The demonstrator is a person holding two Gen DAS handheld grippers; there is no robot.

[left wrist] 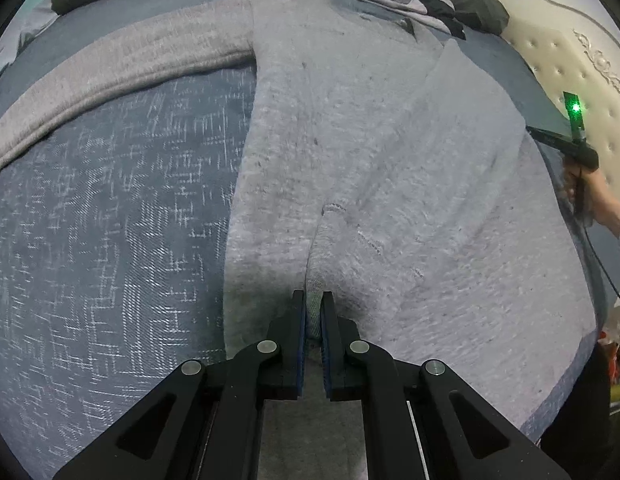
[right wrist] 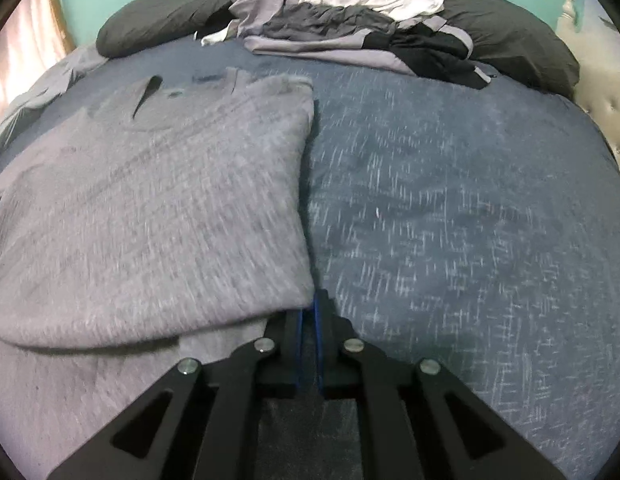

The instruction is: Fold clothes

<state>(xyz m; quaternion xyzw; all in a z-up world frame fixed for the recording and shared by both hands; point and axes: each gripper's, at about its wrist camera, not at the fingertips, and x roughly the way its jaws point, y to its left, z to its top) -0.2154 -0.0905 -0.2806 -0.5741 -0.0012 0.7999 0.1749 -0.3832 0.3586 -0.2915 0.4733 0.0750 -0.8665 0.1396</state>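
A grey knit sweater (left wrist: 350, 140) lies flat on the blue patterned bedspread (left wrist: 110, 240). Its one sleeve (left wrist: 110, 72) stretches out to the left, and its right side is folded over the body. My left gripper (left wrist: 313, 300) is shut on a ridge of sweater fabric that ends in a ribbed cuff (left wrist: 334, 208). In the right wrist view the sweater (right wrist: 150, 220) fills the left half. My right gripper (right wrist: 310, 308) is shut at the near corner of its folded right edge, with the fabric lapping over the left fingertip. A person's hand (left wrist: 586, 188) holds that gripper at the sweater's right side.
A pile of white, grey and black clothes (right wrist: 350, 12) lies at the far end of the bed, against dark pillows (right wrist: 510, 40). A cream tufted headboard (left wrist: 570, 60) stands at the right. Bare bedspread (right wrist: 470, 220) spreads to the right of the sweater.
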